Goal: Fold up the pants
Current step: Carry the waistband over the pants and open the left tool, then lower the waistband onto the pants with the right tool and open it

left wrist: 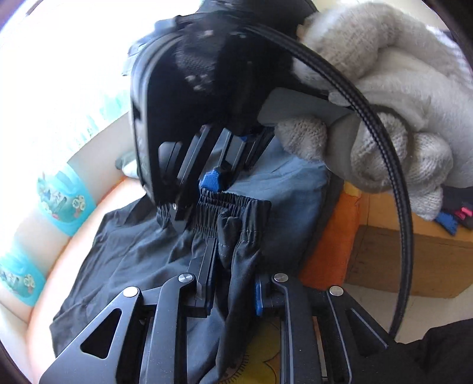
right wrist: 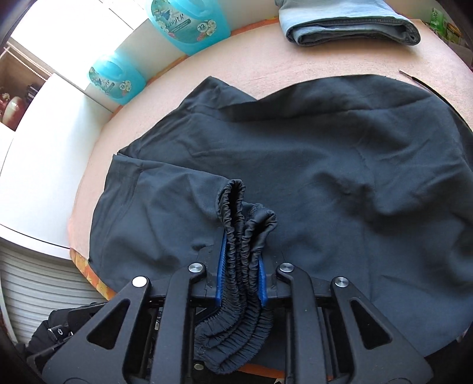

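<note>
Gripping pants [right wrist: 295,165] waistband: right claw [right wrist: 240,280], left claw [left wrist: 233,283] | bottle [right wrist: 189,23] reads "72"

Black pants [right wrist: 295,165] lie spread mostly flat and a bit wrinkly on the peach-coloured table [right wrist: 266,50], with the elastic waistband [right wrist: 242,236] bunched up in folds at the near edge.

You are working in a home laundry corner. A peach cloth-covered table [right wrist: 325,59] holds dark pants [right wrist: 325,165] and a folded pair of blue jeans [right wrist: 351,29]. 2 turquoise plastic fabric-softener bottles [right wrist: 189,26] stand beside a sunlit white windowsill [right wrist: 59,124], with a wooden cabinet [left wrist: 408,260] nearby.
</note>
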`<move>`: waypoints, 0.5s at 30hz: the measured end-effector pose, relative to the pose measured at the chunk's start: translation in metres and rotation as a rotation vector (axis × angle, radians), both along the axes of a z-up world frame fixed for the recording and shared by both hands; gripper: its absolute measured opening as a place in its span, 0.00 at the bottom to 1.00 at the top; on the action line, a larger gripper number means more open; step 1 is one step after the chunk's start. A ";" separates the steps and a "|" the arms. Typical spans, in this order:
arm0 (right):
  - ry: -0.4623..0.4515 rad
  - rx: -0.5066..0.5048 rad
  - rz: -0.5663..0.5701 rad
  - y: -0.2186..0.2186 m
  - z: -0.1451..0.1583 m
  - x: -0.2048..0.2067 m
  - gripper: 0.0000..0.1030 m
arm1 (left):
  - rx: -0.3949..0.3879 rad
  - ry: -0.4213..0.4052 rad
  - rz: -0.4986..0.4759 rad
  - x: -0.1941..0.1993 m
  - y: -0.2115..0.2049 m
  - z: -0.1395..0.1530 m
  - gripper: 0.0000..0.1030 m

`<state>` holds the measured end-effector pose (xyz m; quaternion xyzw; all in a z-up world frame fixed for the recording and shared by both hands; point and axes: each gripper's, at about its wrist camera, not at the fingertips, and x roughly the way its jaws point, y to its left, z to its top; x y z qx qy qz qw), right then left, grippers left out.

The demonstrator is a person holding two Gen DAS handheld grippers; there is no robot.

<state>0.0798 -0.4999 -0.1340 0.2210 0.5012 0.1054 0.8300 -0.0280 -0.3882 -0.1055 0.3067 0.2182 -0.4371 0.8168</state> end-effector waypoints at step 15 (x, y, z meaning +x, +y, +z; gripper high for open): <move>-0.085 -0.040 -0.158 -0.099 0.035 -0.007 0.17 | -0.246 0.296 0.445 0.107 0.195 0.068 0.38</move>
